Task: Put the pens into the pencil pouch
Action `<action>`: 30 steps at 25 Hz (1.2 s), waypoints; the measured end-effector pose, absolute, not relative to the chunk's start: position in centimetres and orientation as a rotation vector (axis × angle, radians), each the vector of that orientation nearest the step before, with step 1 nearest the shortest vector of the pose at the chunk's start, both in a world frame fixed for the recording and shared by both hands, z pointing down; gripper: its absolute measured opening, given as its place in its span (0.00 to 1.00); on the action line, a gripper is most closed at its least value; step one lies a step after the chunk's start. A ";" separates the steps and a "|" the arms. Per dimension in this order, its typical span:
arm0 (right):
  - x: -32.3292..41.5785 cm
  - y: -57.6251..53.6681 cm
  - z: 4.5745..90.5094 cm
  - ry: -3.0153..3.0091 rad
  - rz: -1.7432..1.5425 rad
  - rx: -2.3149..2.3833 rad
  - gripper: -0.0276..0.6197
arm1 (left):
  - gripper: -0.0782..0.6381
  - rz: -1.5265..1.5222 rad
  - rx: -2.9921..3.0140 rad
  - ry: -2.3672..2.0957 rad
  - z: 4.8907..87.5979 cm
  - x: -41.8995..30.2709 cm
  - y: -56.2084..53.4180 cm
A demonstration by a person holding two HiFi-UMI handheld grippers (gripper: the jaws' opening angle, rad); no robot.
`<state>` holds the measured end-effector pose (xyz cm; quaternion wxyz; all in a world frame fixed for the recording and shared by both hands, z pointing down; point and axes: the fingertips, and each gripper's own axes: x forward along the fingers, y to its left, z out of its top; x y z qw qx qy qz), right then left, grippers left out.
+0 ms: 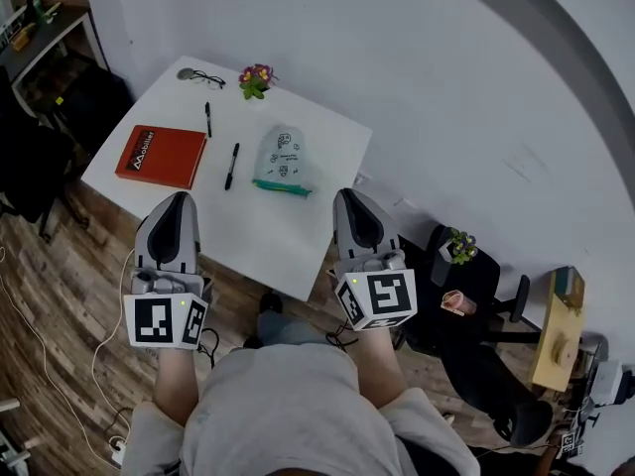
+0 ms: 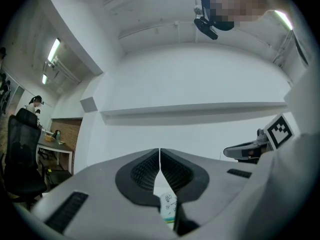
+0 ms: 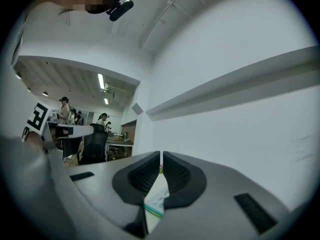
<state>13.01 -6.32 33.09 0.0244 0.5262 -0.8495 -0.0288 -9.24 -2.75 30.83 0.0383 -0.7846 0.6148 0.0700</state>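
A pale grey pencil pouch [image 1: 281, 159] with a teal zip edge lies near the middle of the white table [image 1: 298, 236]. Two black pens rest left of it: a longer one [image 1: 231, 166] beside the pouch and a shorter one [image 1: 208, 119] farther back. My left gripper [image 1: 177, 202] hovers over the table's near left edge, jaws shut and empty. My right gripper [image 1: 353, 199] hangs at the near right edge, also shut with nothing held. Through each gripper's jaws a sliver of the pouch [image 2: 169, 207] [image 3: 156, 199] shows.
A red book [image 1: 161, 155] lies at the table's left. Eyeglasses [image 1: 201, 76] and a small flower pot [image 1: 256, 79] sit at the far edge. A black office chair [image 1: 466, 296] with another flower pot stands right of the table, against the white wall.
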 end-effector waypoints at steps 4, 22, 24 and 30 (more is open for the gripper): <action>12.9 -10.1 34.5 -2.575 -0.122 1.540 0.10 | 0.15 0.207 -2.386 1.898 30.6 -9.2 -5.6; 11.6 -17.2 55.2 -2.208 -0.180 0.832 0.10 | 0.15 0.052 -2.332 2.032 34.1 -8.9 -10.8; 11.5 -17.4 56.9 -2.172 -0.224 0.770 0.10 | 0.15 0.034 -2.340 2.038 34.5 -9.0 -11.3; 11.0 -18.3 60.6 -2.054 -0.322 0.600 0.12 | 0.15 0.012 -2.368 2.021 35.1 -9.4 -13.6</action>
